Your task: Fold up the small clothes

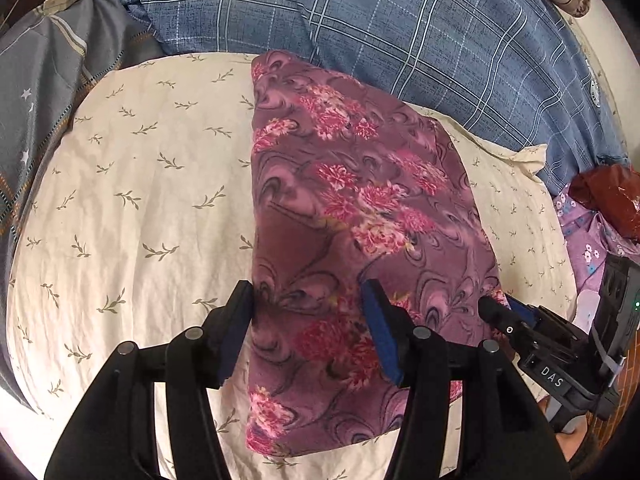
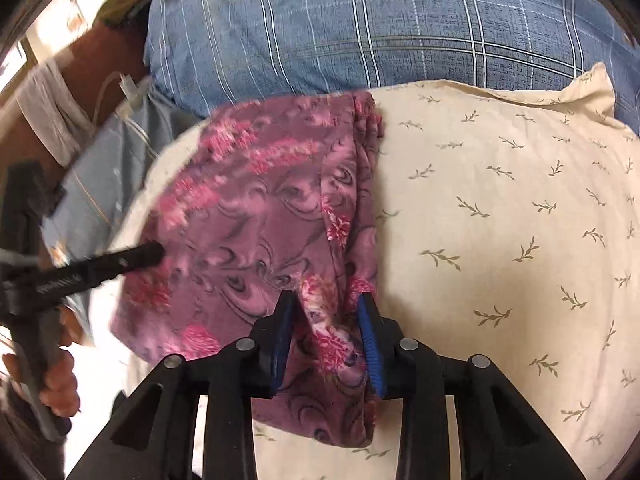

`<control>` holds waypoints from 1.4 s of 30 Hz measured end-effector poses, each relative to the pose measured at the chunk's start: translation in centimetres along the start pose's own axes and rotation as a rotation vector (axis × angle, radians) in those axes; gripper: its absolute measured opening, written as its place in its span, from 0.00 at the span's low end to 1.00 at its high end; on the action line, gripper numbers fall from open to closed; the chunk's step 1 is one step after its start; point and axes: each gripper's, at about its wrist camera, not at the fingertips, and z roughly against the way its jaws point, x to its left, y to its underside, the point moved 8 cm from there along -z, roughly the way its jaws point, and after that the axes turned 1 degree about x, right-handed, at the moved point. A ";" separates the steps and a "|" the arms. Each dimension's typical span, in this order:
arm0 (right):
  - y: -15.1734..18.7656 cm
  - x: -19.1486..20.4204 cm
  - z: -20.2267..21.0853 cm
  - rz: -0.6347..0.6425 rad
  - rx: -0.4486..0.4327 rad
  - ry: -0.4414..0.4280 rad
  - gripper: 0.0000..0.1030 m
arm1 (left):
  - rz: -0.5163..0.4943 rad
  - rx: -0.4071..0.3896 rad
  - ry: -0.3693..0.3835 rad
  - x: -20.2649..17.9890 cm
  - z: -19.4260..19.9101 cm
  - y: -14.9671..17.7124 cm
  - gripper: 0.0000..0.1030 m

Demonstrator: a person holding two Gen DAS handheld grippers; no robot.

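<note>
The left gripper [image 1: 308, 312] has its fingers [image 1: 236, 320] standing apart over the near end of a purple floral garment [image 1: 352, 216]; the cloth lies flat under the gap and neither blue pad presses on it. The right gripper [image 2: 330, 320] has its fingers [image 2: 370, 332] closer together on either side of a raised ridge of the same garment [image 2: 256, 232], where the folded edge bunches up between the pads; whether the pads truly pinch that ridge or merely flank it cannot be told. In the left wrist view the right gripper [image 1: 500, 312] reaches in from the right with its tips at the garment's right edge, and in the right wrist view the left gripper [image 2: 152, 254] comes in from the left, its black tip at the cloth's left side, with a hand [image 2: 56, 380] wrapped around its handle. The garment lies folded into a long strip on a cream pillow with a leaf sprig print [image 1: 132, 200], running from the pillow's near edge to its far edge. Behind the pillow lies a blue checked cover [image 1: 400, 40], and a lilac flowered cloth [image 1: 588, 236] sits off the pillow's right end.
</note>
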 end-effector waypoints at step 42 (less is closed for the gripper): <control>8.9 2.5 11.0 0.191 -0.114 0.353 0.98 | -0.255 -0.158 -0.342 0.2 7.3 12.3 0.80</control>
